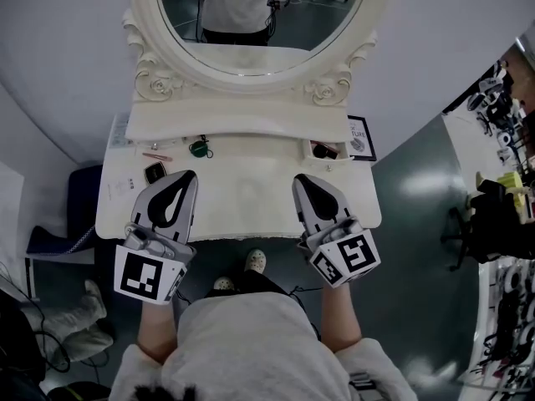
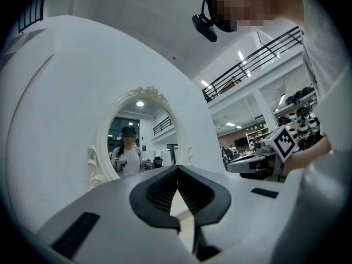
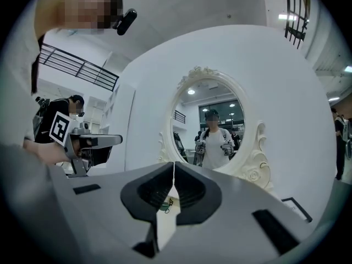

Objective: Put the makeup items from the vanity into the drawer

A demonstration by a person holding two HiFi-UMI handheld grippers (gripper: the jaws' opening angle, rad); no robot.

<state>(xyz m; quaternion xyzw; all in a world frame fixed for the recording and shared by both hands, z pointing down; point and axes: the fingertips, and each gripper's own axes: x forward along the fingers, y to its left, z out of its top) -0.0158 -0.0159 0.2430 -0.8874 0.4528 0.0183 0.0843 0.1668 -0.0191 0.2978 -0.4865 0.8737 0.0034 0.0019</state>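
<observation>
Left gripper [image 1: 185,176] and right gripper [image 1: 303,180] hovered over vanity [image 1: 242,195] front edge, jaws of each pressed together and empty, green item [image 1: 199,148], slim stick [image 1: 155,155] and black compact [image 1: 154,172] lay at left rear, open drawer [image 1: 328,157] at right rear, oval mirror [image 1: 242,80] behind.

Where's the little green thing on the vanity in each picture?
Head view: the green thing lies on the vanity, left of middle, below the mirror.
Left gripper view: not in it.
Right gripper view: low centre, peeking through the right gripper's gap.
Shared landmark: the oval mirror.
</observation>
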